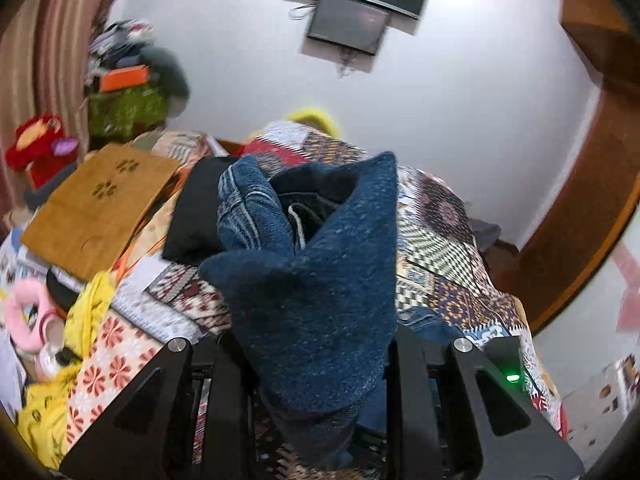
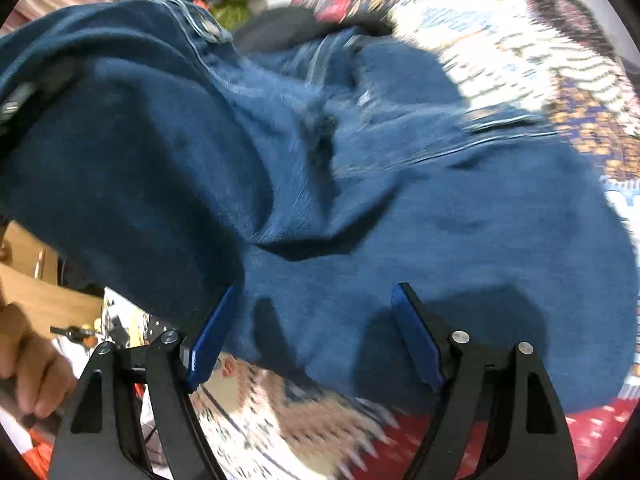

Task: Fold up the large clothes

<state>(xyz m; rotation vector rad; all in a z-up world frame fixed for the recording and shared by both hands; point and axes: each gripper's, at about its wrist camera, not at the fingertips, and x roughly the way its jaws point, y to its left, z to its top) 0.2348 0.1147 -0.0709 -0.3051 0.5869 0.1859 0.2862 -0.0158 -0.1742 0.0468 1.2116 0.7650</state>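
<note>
A pair of dark blue jeans (image 1: pixel 316 292) lies bunched on the patterned bedspread (image 1: pixel 436 240). My left gripper (image 1: pixel 316 392) is shut on a thick fold of the jeans, which rises in a peak over the jaws and hides the fingertips. In the right wrist view the jeans (image 2: pixel 320 168) fill most of the frame, with a metal button (image 2: pixel 208 26) at the upper left. My right gripper (image 2: pixel 316 300) is open, its blue pads (image 2: pixel 208 340) spread wide with the denim just beyond them.
A brown paper bag (image 1: pixel 100 208) and a black cloth (image 1: pixel 200 208) lie on the bed behind the jeans. Yellow cloth (image 1: pixel 88 312), a pink ring (image 1: pixel 24 316) and a red toy (image 1: pixel 40 144) clutter the left side. A hand (image 2: pixel 28 372) shows at the lower left of the right wrist view.
</note>
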